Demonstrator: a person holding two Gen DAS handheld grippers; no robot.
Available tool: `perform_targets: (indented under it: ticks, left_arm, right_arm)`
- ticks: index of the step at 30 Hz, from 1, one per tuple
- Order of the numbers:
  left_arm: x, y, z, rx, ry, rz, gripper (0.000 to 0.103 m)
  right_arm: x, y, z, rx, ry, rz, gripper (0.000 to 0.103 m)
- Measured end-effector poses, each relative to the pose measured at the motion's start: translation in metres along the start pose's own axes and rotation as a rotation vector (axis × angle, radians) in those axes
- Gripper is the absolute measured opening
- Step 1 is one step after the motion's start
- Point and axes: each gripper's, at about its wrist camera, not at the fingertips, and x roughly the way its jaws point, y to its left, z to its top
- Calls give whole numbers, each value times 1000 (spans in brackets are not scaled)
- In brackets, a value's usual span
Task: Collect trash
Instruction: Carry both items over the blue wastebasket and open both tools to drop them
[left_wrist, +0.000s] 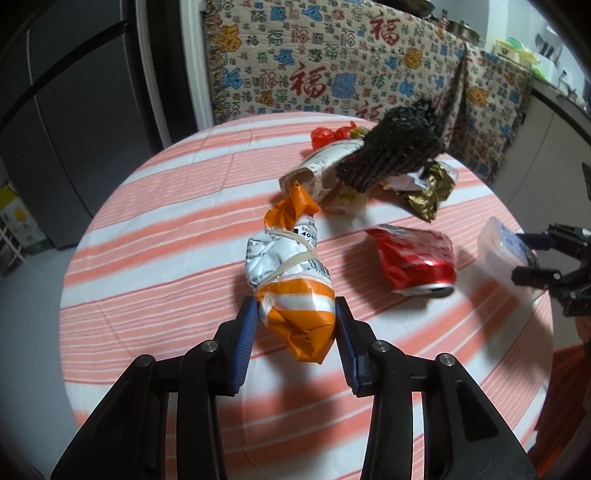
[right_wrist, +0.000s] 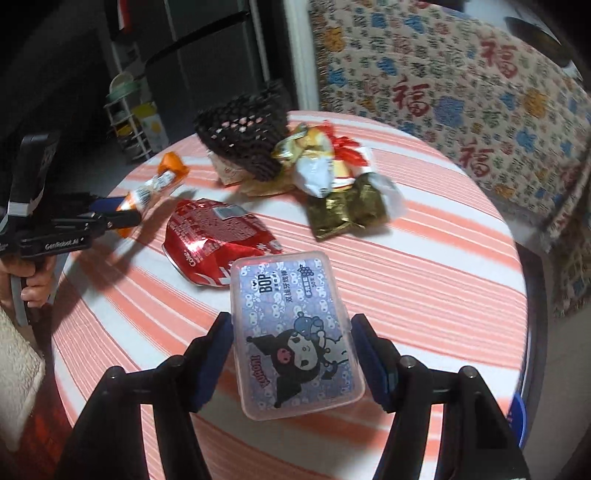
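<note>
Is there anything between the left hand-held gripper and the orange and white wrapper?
Nothing visible. The orange and white wrapper already sits between the fingers of the left hand-held gripper. The crushed red can lies apart, to its right.

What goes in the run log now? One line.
left gripper: shut on orange packet | right gripper: around floss box, contact unclear

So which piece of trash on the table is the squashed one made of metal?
The red cola can, lying crushed on its side on the striped tablecloth. The other pieces are soft wrappers, a black net and a plastic box.
</note>
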Motion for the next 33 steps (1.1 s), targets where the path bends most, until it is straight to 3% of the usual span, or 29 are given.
perform_targets:
  ticks: [6, 10, 12, 15, 17, 18, 23, 28, 33]
  left_arm:
    - [11, -13, -18, 66, 70, 24, 46]
    - [17, -19, -17, 61, 64, 54, 75]
    - [20, -19, -15, 55, 62, 73, 77]
    - [26, -16, -11, 31, 70, 81, 77]
    - [27, -14, -10, 17, 77, 72, 60]
    - [29, -13, -9, 11, 88, 58, 48]
    - [22, -13, -7, 14, 69, 54, 46]
    - [-13, -19, 5, -32, -3, 1, 45]
    - [-43, -81, 25, 34, -78, -111, 46]
  right_arm:
    - [-10, -8, -19, 6, 31, -35, 66]
    - [-7, -5, -29, -30, 64, -41, 67]
    - [-6, -3, -31, -54, 74, -39, 68]
    - [-2, -2, -32, -83, 97, -41, 68]
    - [0, -1, -32, -91, 106, -44, 69]
    - [1, -1, -32, -91, 109, -43, 69]
    - [-1, -6, -25, -58, 99, -38, 65]
    - [-30, -19, -21, 14, 14, -31, 65]
    - [-66, -62, -28, 149, -69, -81, 65]
